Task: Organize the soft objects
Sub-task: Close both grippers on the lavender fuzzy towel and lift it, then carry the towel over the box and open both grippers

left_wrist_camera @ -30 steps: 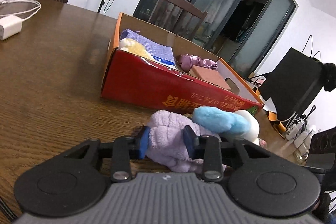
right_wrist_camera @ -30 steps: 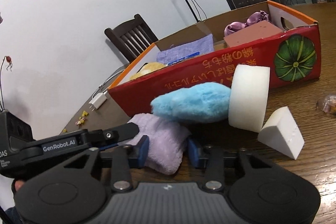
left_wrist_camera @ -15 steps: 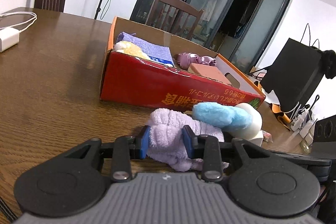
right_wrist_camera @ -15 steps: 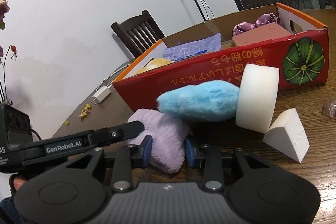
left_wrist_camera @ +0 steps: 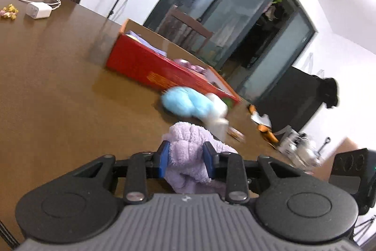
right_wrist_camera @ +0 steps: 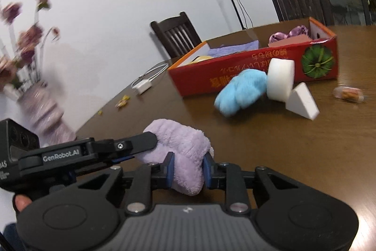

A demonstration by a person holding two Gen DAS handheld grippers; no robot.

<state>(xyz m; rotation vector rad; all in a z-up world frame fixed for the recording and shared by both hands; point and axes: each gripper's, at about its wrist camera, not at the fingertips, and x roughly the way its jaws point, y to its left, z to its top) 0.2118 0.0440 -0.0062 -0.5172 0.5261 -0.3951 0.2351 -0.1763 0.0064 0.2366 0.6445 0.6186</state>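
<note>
Both grippers are shut on the same lilac fluffy cloth [left_wrist_camera: 188,152] [right_wrist_camera: 181,152], held above the brown table. My left gripper [left_wrist_camera: 186,160] pinches one side; my right gripper [right_wrist_camera: 186,168] pinches the other, and the left gripper's finger [right_wrist_camera: 131,145] shows beside it. A blue fluffy pad [right_wrist_camera: 242,91] [left_wrist_camera: 183,102], a white foam cylinder [right_wrist_camera: 280,79] and a white foam wedge [right_wrist_camera: 302,101] lie in front of the red cardboard box [right_wrist_camera: 258,73] [left_wrist_camera: 152,67]. The box holds a purple cloth [right_wrist_camera: 235,48], a yellow item and a purple bow [right_wrist_camera: 289,33].
A white charger with cable [left_wrist_camera: 38,9] [right_wrist_camera: 143,85] and small yellow bits [left_wrist_camera: 9,11] lie on the table's far side. A vase of dried flowers [right_wrist_camera: 35,86] stands at the left edge. A wrapped candy [right_wrist_camera: 350,94] lies right of the wedge. Chairs stand behind the table.
Both grippers have pulled back from the box with the lilac cloth, drawing it out from under the blue pad. The blue pad and foam pieces stay by the box.
</note>
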